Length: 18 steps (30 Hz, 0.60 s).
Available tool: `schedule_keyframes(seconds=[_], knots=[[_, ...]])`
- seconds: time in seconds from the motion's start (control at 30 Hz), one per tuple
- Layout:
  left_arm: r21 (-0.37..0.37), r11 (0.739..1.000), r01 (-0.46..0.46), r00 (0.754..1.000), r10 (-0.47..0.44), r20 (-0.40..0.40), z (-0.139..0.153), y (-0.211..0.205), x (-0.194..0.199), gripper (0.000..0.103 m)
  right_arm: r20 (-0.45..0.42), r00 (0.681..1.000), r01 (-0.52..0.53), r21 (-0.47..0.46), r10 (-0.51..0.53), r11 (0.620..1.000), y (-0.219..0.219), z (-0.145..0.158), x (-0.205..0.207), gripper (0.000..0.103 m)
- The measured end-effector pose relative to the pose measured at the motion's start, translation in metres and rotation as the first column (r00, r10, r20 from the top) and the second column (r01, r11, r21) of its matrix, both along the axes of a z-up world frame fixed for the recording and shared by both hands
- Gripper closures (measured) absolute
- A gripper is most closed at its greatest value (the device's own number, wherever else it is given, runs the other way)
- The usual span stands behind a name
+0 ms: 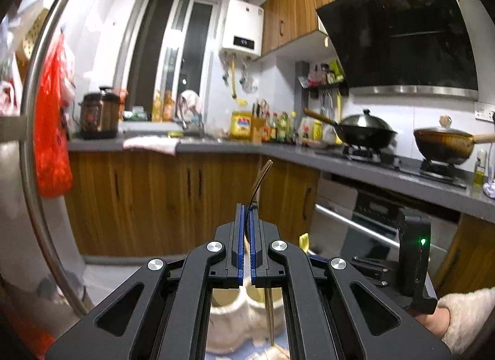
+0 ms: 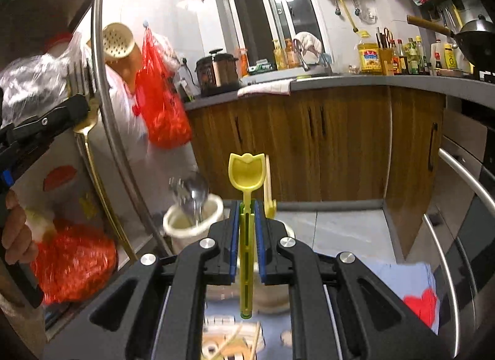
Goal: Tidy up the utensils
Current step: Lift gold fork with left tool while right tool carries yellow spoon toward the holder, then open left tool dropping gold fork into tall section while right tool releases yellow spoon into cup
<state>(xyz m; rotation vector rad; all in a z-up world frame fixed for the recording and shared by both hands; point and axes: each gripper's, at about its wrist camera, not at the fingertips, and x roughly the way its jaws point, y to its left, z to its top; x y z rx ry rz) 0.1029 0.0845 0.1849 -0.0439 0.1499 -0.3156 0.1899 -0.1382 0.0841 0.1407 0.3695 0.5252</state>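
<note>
Left tongs (image 1: 246,214) clamped on gold fork (image 1: 261,179), right tongs (image 2: 246,217) clamped on yellow scoop (image 2: 247,171); both raised, probably for dropping upright into cream holder (image 2: 173,225).

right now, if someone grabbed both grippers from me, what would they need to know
Left gripper: shut on a gold fork, tines pointing up and away, held up in the air.
Right gripper: shut on a yellow plastic scoop, bowl up, handle hanging down between the fingers.
White utensil holder: sits below, ahead of the right gripper, with a metal spoon and fork already standing in one cup.
Done: both utensils picked up.
Left: drop the fork and scoop into the holder; which cup each one belongs in cannot be told from here.
</note>
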Motion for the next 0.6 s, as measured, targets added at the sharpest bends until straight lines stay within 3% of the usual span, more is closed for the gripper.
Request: schedule_keyframes(seconds=[0.3,0.6], knots=[[-0.011,0.986,-0.167,0.981,0.167,0.098,0.020,0.018,0.030,0.099,0.088,0.994,0.059,0.055,-0.063,0.997,0.005,0.016,0.030,0.093],[0.051,0.977,-0.209,0.977,0.206,0.053,-0.017,0.009,0.068,0.099,0.121,0.987,0.109,-0.010,-0.107,0.994,0.012,-0.016,0.046,0.093]])
